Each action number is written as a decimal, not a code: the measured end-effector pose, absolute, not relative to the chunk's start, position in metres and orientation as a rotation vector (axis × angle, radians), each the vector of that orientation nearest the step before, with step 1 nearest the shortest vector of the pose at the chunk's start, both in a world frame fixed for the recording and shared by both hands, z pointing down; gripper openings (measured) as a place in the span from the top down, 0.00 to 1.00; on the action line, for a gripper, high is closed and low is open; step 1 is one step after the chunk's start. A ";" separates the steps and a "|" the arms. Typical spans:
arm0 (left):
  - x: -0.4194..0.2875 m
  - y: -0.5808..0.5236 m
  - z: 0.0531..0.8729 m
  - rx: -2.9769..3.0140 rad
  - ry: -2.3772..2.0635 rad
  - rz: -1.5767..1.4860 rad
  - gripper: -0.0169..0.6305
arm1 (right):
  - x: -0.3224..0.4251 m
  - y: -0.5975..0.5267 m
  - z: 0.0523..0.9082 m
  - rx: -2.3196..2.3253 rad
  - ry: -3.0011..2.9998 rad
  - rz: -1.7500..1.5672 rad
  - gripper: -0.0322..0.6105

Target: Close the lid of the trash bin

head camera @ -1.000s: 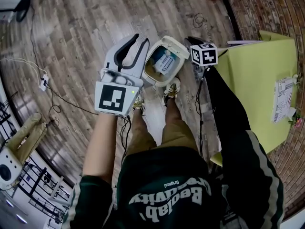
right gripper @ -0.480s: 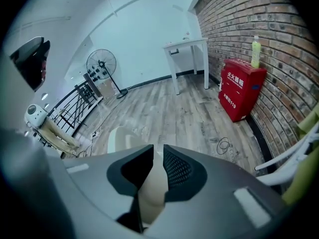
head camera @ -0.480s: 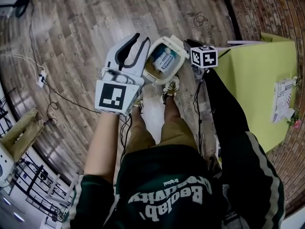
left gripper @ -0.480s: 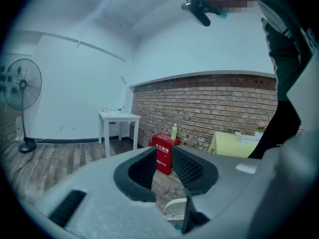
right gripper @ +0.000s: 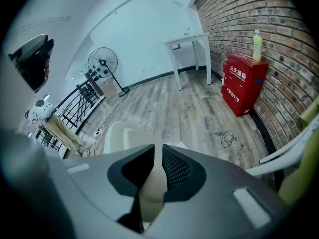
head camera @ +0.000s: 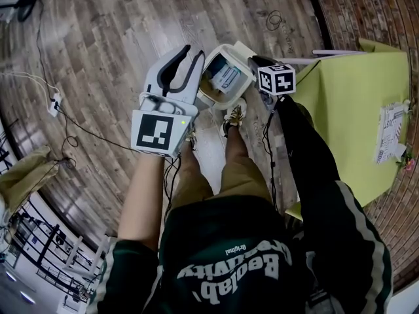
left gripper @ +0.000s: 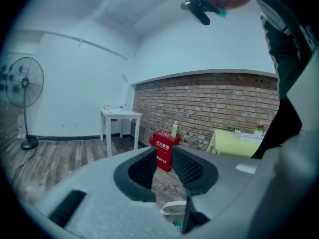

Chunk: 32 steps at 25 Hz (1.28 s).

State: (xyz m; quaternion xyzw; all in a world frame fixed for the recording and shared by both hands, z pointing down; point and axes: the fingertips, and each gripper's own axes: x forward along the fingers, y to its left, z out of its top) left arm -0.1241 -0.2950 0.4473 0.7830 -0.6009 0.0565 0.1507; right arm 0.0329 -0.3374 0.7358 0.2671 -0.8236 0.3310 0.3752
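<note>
The cream trash bin stands on the floor in front of the person's feet, its top open with litter showing inside. Its lid stands up at the far right rim. My right gripper points steeply down at that rim. In the right gripper view its jaws have just been closing to a narrow gap, with the cream lid edge seen through it; no pad visibly presses on it. My left gripper hangs wide open beside the bin's left side, nothing between its jaws. The bin shows below them.
A yellow-green table stands close on the right. The person's shoes are just behind the bin. A red box, a white table and a fan stand farther off. Cables lie on the floor at left.
The right gripper has come in closer to the bin's raised lid and its jaw gap has narrowed. The left gripper has edged nearer the bin's left side.
</note>
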 end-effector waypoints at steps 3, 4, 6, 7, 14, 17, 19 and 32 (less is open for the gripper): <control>-0.125 -0.288 0.453 2.242 -1.723 0.171 0.82 | 0.035 -0.328 0.741 0.690 -2.094 0.856 0.85; -0.125 -0.286 0.455 2.242 -1.721 0.176 0.82 | 0.035 -0.324 0.743 0.689 -2.090 0.860 0.85; -0.127 -0.282 0.458 2.236 -1.723 0.185 0.82 | 0.033 -0.317 0.746 0.684 -2.081 0.867 0.85; -0.129 -0.280 0.459 2.230 -1.727 0.184 0.82 | 0.033 -0.313 0.748 0.680 -2.077 0.867 0.85; -0.143 -0.265 0.466 2.196 -1.745 0.173 0.82 | 0.021 -0.284 0.761 0.641 -2.057 0.857 0.85; -0.148 -0.260 0.470 2.191 -1.748 0.177 0.82 | 0.016 -0.273 0.767 0.632 -2.050 0.867 0.85; -0.149 -0.256 0.472 2.192 -1.745 0.176 0.82 | 0.016 -0.268 0.770 0.641 -2.043 0.877 0.85; -0.159 -0.237 0.479 2.211 -1.705 0.204 0.82 | -0.003 -0.225 0.801 0.624 -2.015 0.906 0.85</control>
